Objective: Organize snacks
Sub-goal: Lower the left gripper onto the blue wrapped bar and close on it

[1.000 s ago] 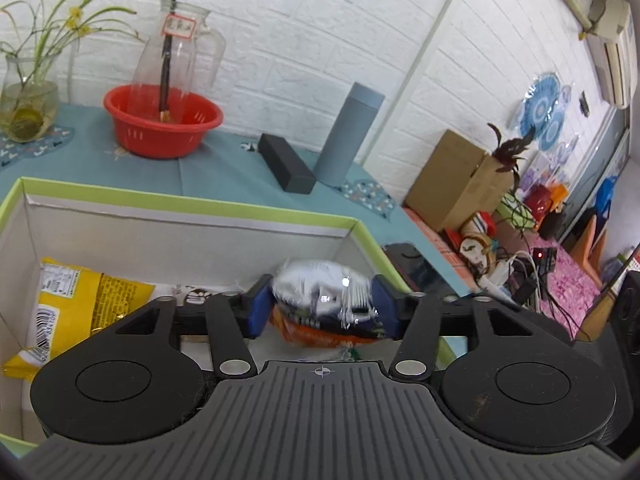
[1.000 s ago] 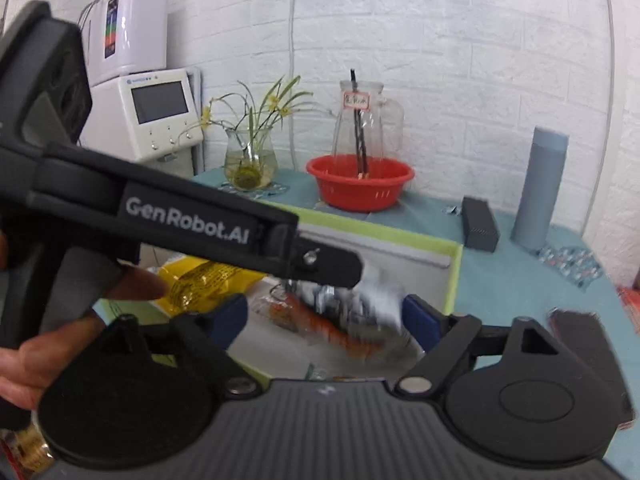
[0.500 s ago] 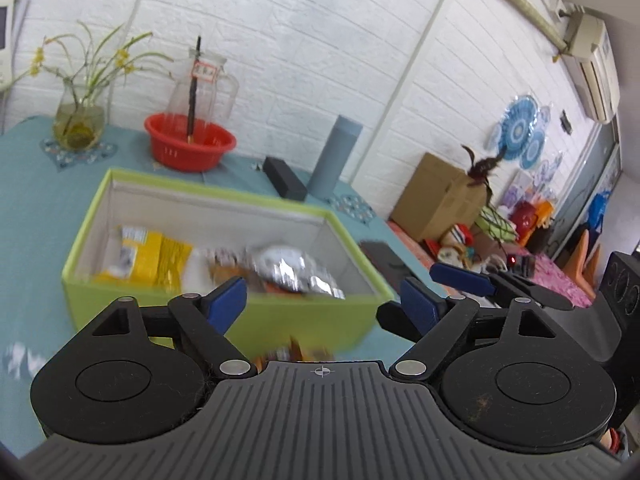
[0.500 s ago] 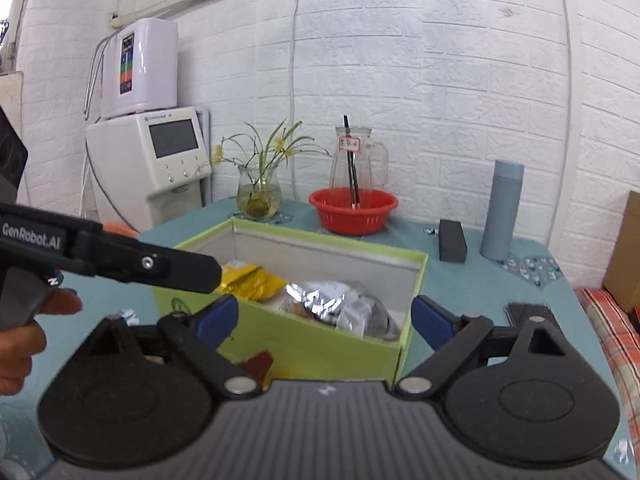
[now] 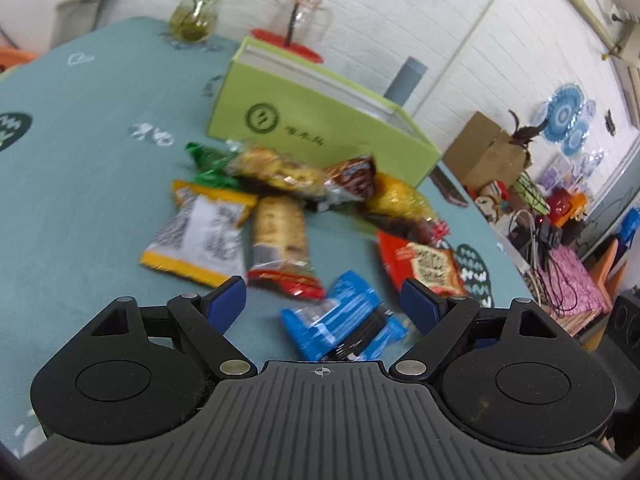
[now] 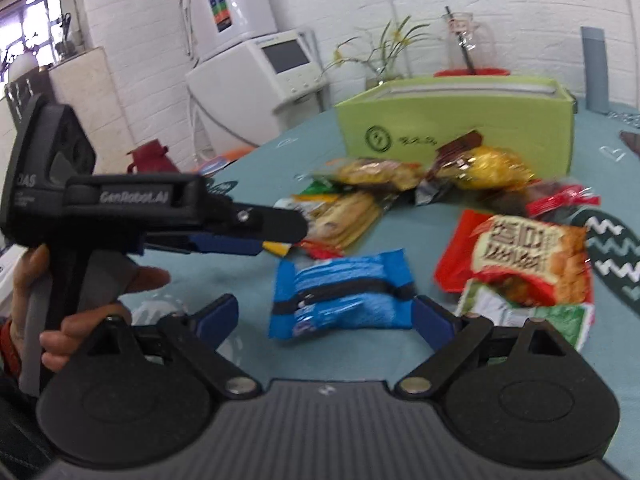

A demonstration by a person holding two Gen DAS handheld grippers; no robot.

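Observation:
Several snack packets lie on the teal table in front of a lime-green box [image 5: 320, 124] [image 6: 456, 120]. A blue packet [image 5: 340, 320] [image 6: 340, 292] lies nearest. Around it are a red packet [image 5: 424, 264] [image 6: 520, 256], a white-and-yellow packet [image 5: 200, 232] and a biscuit packet [image 5: 280, 228]. My left gripper [image 5: 324, 300] is open and empty, just above the blue packet. My right gripper [image 6: 324, 316] is open and empty, its fingers on either side of the blue packet. The left gripper also shows in the right wrist view [image 6: 256, 236].
A flower vase [image 5: 192, 20], a red bowl with a glass jug [image 5: 296, 32] and a grey cylinder [image 5: 404, 80] stand behind the box. White appliances [image 6: 256, 64] stand off the table's left side. A cardboard box [image 5: 488, 152] and clutter lie beyond the right edge.
My left gripper let go of the silver packet inside the box and opened. Both grippers pulled back from the box and dropped low over the loose packets in front of it.

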